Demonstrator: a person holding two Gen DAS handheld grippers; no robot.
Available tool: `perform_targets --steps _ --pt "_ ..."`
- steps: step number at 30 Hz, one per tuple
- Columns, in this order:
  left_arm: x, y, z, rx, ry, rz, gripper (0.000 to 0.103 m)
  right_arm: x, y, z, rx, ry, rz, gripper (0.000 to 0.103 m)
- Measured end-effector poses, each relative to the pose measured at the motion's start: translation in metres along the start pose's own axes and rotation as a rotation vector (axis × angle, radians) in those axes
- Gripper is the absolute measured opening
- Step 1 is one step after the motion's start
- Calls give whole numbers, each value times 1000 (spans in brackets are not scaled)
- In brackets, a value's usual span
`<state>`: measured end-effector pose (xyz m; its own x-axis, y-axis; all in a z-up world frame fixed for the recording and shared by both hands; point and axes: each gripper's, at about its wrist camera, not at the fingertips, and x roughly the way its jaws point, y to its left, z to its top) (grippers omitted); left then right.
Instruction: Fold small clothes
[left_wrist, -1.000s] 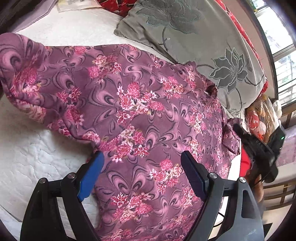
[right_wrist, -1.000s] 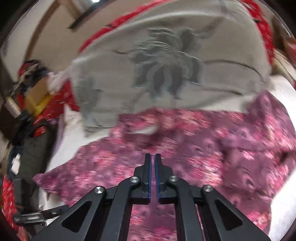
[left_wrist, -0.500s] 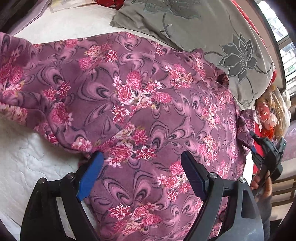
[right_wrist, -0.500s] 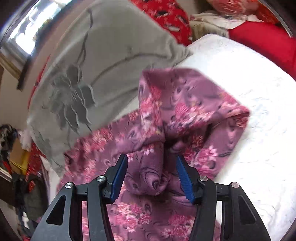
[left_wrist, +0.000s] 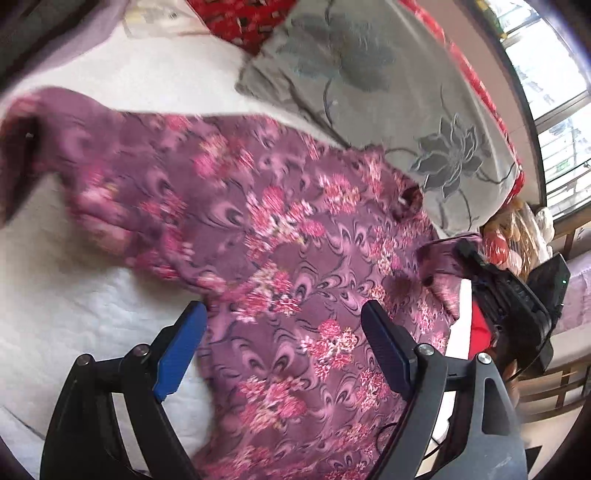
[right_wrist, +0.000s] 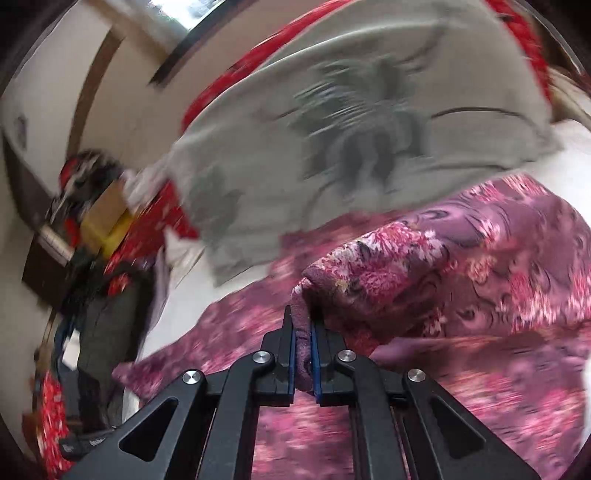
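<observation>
A purple garment with pink flowers (left_wrist: 280, 251) lies spread on a white quilted bed (left_wrist: 74, 310). My left gripper (left_wrist: 282, 328) is open and empty, hovering over the garment's lower middle. My right gripper (right_wrist: 303, 332) is shut on a sleeve cuff of the garment (right_wrist: 369, 258) and holds it lifted above the rest of the cloth. In the left wrist view the right gripper (left_wrist: 469, 254) shows at the garment's right edge with the cuff in it. The other sleeve (left_wrist: 55, 129) stretches to the far left.
A grey pillow with a flower print (left_wrist: 388, 92) leans behind the garment, also in the right wrist view (right_wrist: 351, 129). Red bedding (left_wrist: 240, 14) lies behind it. A window (left_wrist: 554, 74) is at the right. Cluttered boxes and clothes (right_wrist: 92, 221) stand beside the bed.
My right gripper was open around the sleeve half a second ago; it has shut on the cuff and lifted it. The left gripper has drawn back a little, still open.
</observation>
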<state>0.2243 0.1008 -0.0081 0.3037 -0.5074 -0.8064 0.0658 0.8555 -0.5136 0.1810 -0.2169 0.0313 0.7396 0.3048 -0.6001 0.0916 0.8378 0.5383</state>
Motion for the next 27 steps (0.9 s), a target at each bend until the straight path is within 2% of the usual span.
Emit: perform_targets --steps 6,7,8,10,12,15,19,23,27 --pt "-32 22 1 -47 -57 -17 85 31 57 -30 -43 88 88 8" --pt "-36 26 0 -56 -66 -17 85 38 64 -35 -44 107 96 13" --pt "-37 27 0 -60 -70 -17 85 46 69 -38 -39 131 102 15" --pt "-41 31 -2 -74 -72 -23 85 58 75 -49 -20 195 109 29" --pt "-41 32 -5 -84 -65 -34 85 68 77 -60 3 273 142 30" --pt "-36 27 -11 -77 -44 -44 85 57 74 -68 -6 314 192 31" --pt "-14 0 -23 -28 15 -77 85 14 40 -67 15 259 193 41" --pt "11 -31 -39 39 56 -110 85 -34 -37 -58 125 157 56 42" --pt "36 -59 -36 133 4 18 85 -70 -108 -61 274 116 -14 42"
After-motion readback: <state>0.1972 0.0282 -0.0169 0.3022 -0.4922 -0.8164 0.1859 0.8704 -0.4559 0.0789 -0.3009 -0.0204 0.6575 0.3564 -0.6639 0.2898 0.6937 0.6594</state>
